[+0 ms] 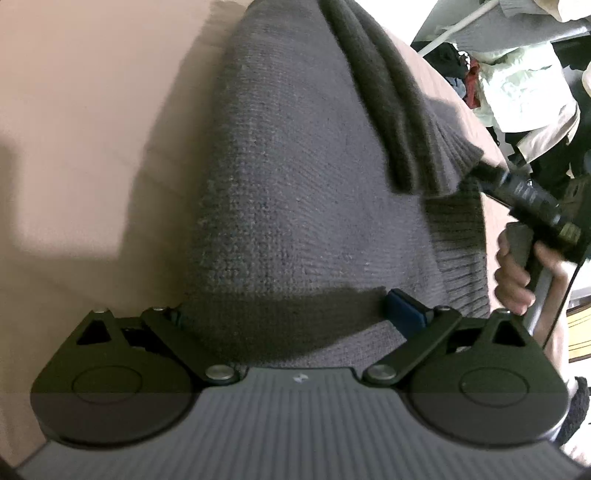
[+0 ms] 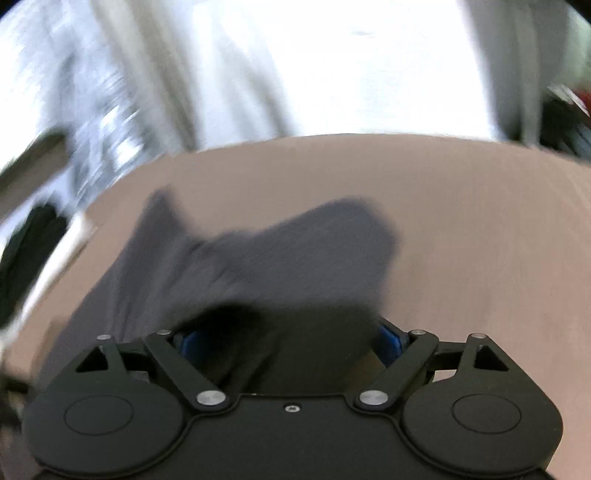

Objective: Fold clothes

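A grey knit sweater (image 1: 295,177) lies spread on a pinkish-beige surface (image 1: 81,122). One sleeve (image 1: 388,92) is folded across its body, with the ribbed cuff (image 1: 439,155) ending near the ribbed hem (image 1: 458,236). My left gripper (image 1: 291,314) hovers low over the sweater, jaws wide apart, open, with the knit lying between the blue pads (image 1: 406,314). My right gripper (image 1: 480,171) reaches the cuff from the right, held by a hand (image 1: 517,273). In the blurred right wrist view the right gripper (image 2: 291,336) is open, with dark fabric (image 2: 280,258) between its fingers.
A heap of other clothes (image 1: 517,85) sits beyond the surface's right edge, next to a white rail (image 1: 458,26). Bare surface stretches left of the sweater. In the right wrist view the far edge of the surface (image 2: 332,138) meets a bright, blurred background.
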A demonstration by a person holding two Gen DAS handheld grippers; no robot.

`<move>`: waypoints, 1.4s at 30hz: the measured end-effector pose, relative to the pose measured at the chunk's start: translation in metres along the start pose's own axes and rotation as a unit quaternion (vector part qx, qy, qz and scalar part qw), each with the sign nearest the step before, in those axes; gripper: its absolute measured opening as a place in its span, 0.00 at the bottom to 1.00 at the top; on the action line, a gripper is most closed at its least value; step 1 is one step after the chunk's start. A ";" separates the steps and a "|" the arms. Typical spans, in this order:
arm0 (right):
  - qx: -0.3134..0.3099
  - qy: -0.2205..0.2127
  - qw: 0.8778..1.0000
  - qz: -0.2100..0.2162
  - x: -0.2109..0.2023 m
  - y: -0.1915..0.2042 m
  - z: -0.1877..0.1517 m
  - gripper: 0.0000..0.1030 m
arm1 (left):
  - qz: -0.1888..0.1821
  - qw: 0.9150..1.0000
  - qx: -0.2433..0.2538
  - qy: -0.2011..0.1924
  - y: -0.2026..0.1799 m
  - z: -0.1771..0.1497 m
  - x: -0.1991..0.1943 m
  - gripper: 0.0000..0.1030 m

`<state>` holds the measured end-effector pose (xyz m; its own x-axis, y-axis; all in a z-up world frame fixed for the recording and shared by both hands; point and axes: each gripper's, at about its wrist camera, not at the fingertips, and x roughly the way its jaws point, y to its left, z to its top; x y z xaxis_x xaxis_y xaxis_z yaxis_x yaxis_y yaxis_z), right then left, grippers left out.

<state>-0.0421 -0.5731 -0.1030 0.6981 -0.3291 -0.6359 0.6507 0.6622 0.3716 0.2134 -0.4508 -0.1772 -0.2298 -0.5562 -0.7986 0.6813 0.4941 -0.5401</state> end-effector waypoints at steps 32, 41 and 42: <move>0.134 0.020 0.987 -0.090 -0.016 -0.066 0.017 0.76 | -0.106 0.981 -0.161 -0.020 0.045 0.004 -0.009 0.98; 0.340 0.051 0.933 0.108 -0.056 -0.092 -0.050 0.87 | -0.061 0.991 -0.114 -0.032 0.029 -0.015 -0.021 0.44; 0.340 0.051 0.931 0.119 -0.059 -0.087 -0.054 0.87 | -0.049 0.993 -0.094 -0.045 0.019 -0.017 -0.026 0.43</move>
<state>-0.1559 -0.5752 -0.1346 0.8377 -0.1378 -0.5285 0.5437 0.1179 0.8310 0.2209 -0.4157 -0.1715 -0.2191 -0.6613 -0.7174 0.5144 0.5466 -0.6608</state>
